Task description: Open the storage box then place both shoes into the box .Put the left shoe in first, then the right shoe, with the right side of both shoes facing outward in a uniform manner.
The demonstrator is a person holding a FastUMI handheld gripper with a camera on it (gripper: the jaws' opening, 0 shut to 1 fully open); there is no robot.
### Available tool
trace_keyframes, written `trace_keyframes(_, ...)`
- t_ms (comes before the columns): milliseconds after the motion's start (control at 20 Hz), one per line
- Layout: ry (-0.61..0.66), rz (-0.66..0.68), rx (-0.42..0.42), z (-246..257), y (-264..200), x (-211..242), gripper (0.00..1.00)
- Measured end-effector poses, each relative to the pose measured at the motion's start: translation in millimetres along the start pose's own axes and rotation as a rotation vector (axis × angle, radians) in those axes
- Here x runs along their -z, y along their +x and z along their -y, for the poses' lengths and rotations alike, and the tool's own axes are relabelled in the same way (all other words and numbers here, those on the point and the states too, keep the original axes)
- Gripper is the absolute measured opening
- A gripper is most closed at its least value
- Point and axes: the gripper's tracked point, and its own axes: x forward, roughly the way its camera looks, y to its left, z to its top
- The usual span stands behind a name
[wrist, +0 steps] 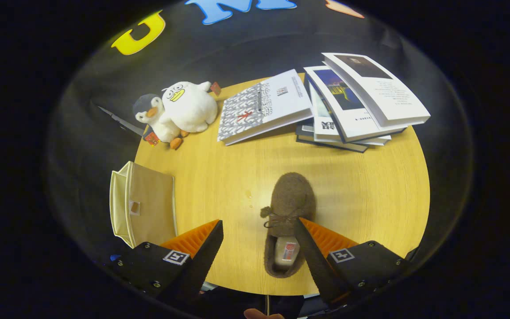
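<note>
A brown fuzzy shoe (291, 208) with a small bow lies on the round wooden table (370, 195), toe pointing away from me. Its heel end sits between my fingers, close against the right finger (312, 248). My gripper (259, 230) hovers above it, open, with a wide gap and nothing pressed between the fingers. A beige storage box (144, 208) stands at the table's left edge, just beyond my left finger (206, 248); its lid looks closed.
Two plush toys, a white duck (191, 106) and a grey penguin (155, 117), sit at the table's far left. Several books (352, 102) lie fanned and stacked along the far side. Bare wood lies between the shoe and the books.
</note>
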Motion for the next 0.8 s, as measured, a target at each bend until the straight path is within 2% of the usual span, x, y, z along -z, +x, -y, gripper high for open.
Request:
trace_keyframes(400, -0.007, -0.152, 0.049, 48, 22, 45, 0.99)
trace_keyframes(650, -0.049, -0.210, 0.107, 66, 45, 52, 0.99)
trace_keyframes(800, -0.033, -0.222, 0.114, 72, 62, 49, 0.99)
